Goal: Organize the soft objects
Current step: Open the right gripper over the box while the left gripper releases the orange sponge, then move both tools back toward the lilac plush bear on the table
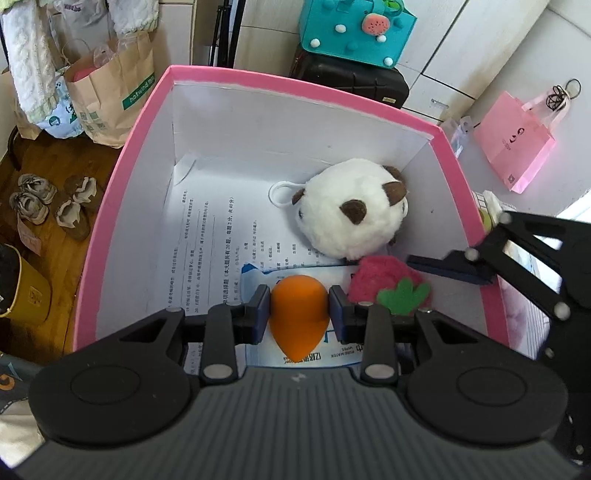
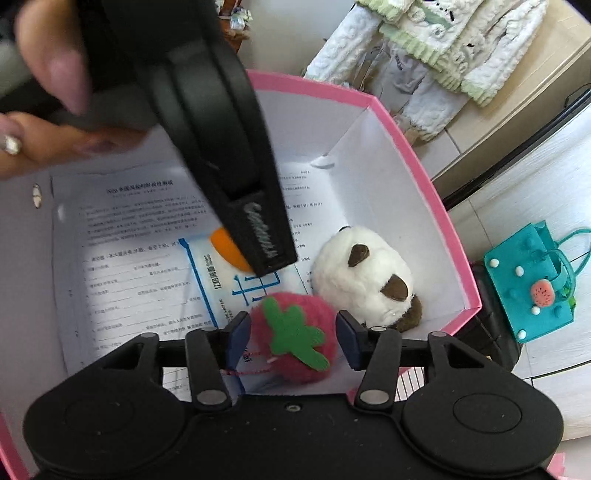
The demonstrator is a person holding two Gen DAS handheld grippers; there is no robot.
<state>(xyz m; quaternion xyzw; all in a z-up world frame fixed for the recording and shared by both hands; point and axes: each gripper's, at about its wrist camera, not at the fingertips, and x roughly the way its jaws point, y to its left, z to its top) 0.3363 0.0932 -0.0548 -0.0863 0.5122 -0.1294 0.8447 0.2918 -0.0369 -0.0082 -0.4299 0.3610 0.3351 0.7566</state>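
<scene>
Right gripper jaws spread around a pink plush strawberry inside a pink box; white plush toy just beyond the right jaw

Teal felt bag atop black suitcase; pink gift bag nearby.

in the right wrist view the left gripper, blurred and near the lens, hides most of the orange sponge and a strip of the printed sheet; the hand holding it is blurred and cut off by the left edge; the pink box is cut at the left and bottom edges; the sheet's print is too small to read; in the left wrist view the wet-wipe packet lies mostly hidden behind the sponge and the gripper body; the right gripper is cut by the right edge, only one finger showing.
</scene>
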